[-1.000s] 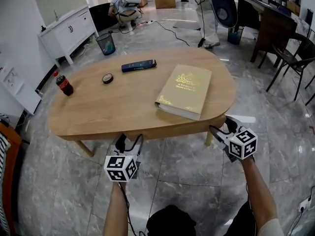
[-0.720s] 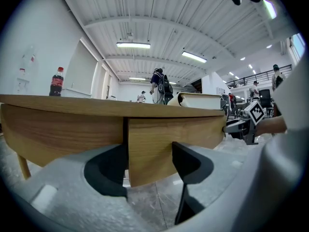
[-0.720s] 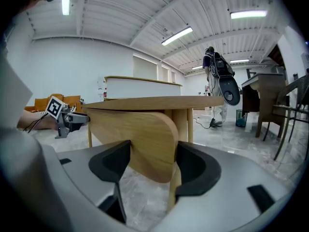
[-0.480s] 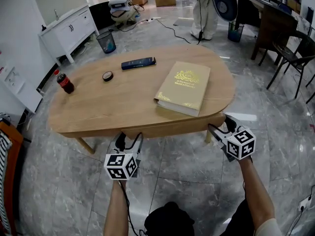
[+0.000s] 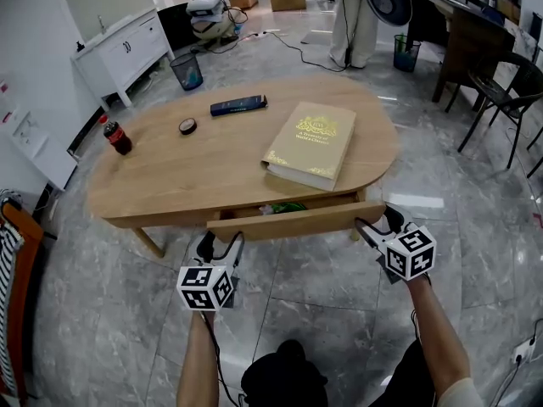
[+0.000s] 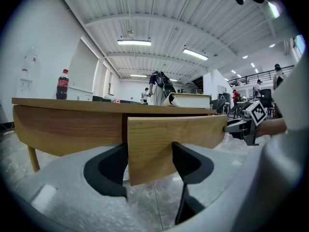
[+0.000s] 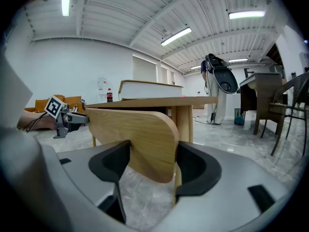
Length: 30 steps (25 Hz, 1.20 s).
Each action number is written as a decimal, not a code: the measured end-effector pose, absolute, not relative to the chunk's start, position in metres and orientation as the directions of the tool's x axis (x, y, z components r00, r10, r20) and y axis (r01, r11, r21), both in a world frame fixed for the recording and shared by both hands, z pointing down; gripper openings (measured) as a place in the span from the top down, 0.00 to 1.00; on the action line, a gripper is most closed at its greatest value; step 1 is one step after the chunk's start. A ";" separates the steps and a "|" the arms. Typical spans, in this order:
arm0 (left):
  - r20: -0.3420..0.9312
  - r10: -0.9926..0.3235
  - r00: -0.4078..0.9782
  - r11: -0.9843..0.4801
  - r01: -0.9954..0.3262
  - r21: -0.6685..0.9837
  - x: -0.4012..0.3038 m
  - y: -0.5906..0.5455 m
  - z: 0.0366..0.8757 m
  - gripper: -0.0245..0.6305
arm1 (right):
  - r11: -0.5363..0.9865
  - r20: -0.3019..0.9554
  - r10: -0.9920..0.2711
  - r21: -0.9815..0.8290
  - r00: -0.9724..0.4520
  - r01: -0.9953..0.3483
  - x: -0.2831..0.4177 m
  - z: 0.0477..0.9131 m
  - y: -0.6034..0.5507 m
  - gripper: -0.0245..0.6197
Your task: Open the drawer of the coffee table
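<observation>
Left hand-held gripper [image 5: 219, 246] is clamped on the left end of the drawer front [image 5: 293, 220], and the right hand-held gripper [image 5: 379, 225] is clamped on its rounded right end. The drawer stands slightly open under the oval table [image 5: 187, 176], with something green [image 5: 284, 208] inside. Farther back lie a gold book [image 5: 310, 145], a remote [image 5: 238, 105] and a cola bottle [image 5: 116, 136].

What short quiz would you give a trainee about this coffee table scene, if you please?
1. True or false: the drawer is fully shut.
2. What do the left gripper and right gripper both clamp in their jaws? A: table leg; B: drawer; C: tabletop rim.
3. Fill in: in the head view, the book lies to the ___ of the cola bottle.
Key: 1 false; 2 B; 3 right.
</observation>
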<state>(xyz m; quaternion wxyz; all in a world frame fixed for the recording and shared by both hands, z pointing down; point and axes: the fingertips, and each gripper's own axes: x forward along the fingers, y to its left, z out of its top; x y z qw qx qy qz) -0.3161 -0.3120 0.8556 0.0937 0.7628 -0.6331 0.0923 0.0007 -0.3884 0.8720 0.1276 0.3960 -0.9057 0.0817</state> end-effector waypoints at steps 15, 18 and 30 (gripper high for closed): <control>0.249 -0.955 0.162 -0.160 -0.987 0.026 -0.302 -0.257 0.858 0.54 | 0.683 0.299 -0.687 -0.045 -0.662 -0.729 0.013 0.876 -0.338 0.50; 0.246 -0.956 0.161 -0.160 -0.987 0.026 -0.300 -0.250 0.859 0.54 | 0.680 0.291 -0.693 -0.042 -0.660 -0.732 0.016 0.876 -0.331 0.50; 0.251 -0.956 0.150 -0.148 -0.989 0.027 -0.294 -0.222 0.859 0.53 | 0.670 0.313 -0.696 -0.040 -0.646 -0.741 0.021 0.878 -0.301 0.49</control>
